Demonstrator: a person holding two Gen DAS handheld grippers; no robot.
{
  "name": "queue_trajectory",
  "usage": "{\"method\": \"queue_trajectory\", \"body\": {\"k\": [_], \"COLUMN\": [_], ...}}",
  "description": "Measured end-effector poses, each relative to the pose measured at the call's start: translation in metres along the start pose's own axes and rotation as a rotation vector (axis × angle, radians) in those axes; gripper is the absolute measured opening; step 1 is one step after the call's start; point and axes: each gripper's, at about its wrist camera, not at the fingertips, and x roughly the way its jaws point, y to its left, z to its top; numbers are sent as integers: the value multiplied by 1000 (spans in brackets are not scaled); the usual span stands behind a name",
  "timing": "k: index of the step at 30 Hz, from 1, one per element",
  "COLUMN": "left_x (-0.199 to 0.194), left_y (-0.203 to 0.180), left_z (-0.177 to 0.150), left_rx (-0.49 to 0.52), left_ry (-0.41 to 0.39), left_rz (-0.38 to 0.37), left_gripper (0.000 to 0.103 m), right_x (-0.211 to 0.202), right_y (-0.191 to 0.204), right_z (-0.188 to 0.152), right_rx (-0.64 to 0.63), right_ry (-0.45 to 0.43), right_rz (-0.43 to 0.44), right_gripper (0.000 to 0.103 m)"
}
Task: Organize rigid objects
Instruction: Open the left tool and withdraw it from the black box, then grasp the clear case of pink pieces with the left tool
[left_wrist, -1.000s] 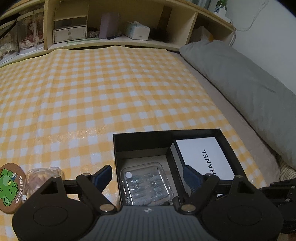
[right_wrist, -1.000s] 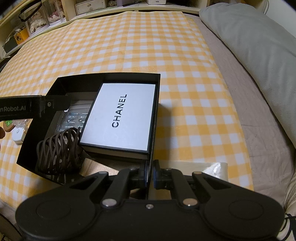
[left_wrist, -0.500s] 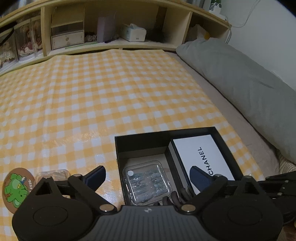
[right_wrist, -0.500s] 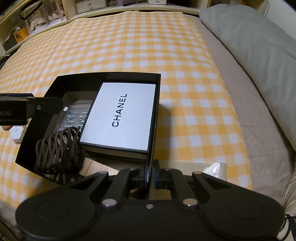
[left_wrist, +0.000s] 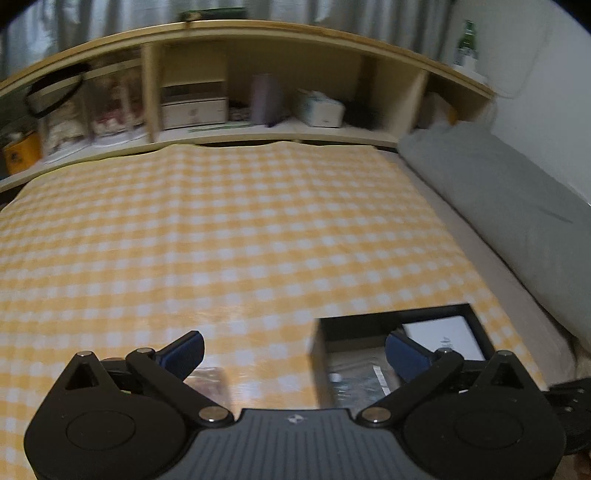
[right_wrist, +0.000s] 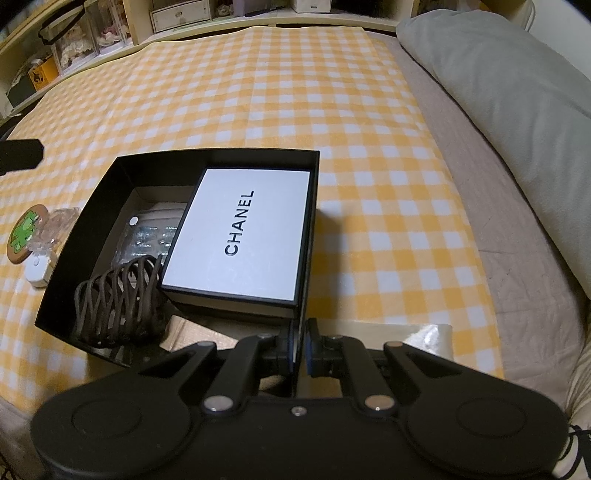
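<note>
A bed covered by a yellow-and-white checked cloth (right_wrist: 258, 92) fills most of both views, with a grey pillow (right_wrist: 517, 85) along the right edge and a wooden shelf unit (left_wrist: 258, 74) across the top of the left wrist view. In the lower middle of the right wrist view sits an open black box (right_wrist: 310, 206). Inside it, on the right, lies a white Chanel box (right_wrist: 240, 232); left of that lie a clear plastic case (right_wrist: 147, 236) and, nearer the camera, a dark wavy hair clip (right_wrist: 114, 299). The right gripper (right_wrist: 299, 350) has its jaws closed on the black box's near right wall. The left gripper (left_wrist: 295, 350), blurred, has its jaws opening wide with nothing between them. Left of the black box, on the cloth, lie a round frog badge (right_wrist: 26, 236) and a small white item (right_wrist: 38, 269).
</note>
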Motion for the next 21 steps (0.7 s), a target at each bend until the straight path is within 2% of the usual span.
{"method": "queue_trajectory", "body": {"k": [6,11,18,21], "left_x": [8,23,50,58], "left_y": [38,67,96,101], "left_z": [-11,-18,-26,-30], "left_rx": [-65,-88,-210,-245], "left_ry": [67,130,244,267], "left_rz": [82,113,70,40], "left_gripper": [103,103,100,98], "right_x": [2,1,1,1], "right_y": [-4,-4,-3,-1], "right_z": [4,3,4,2], "right_rx": [5,3,7,4], "right_ry": [-6,-7,-7,-5], "right_rz": [5,3,1,0], "right_gripper": [7,7,7,7]}}
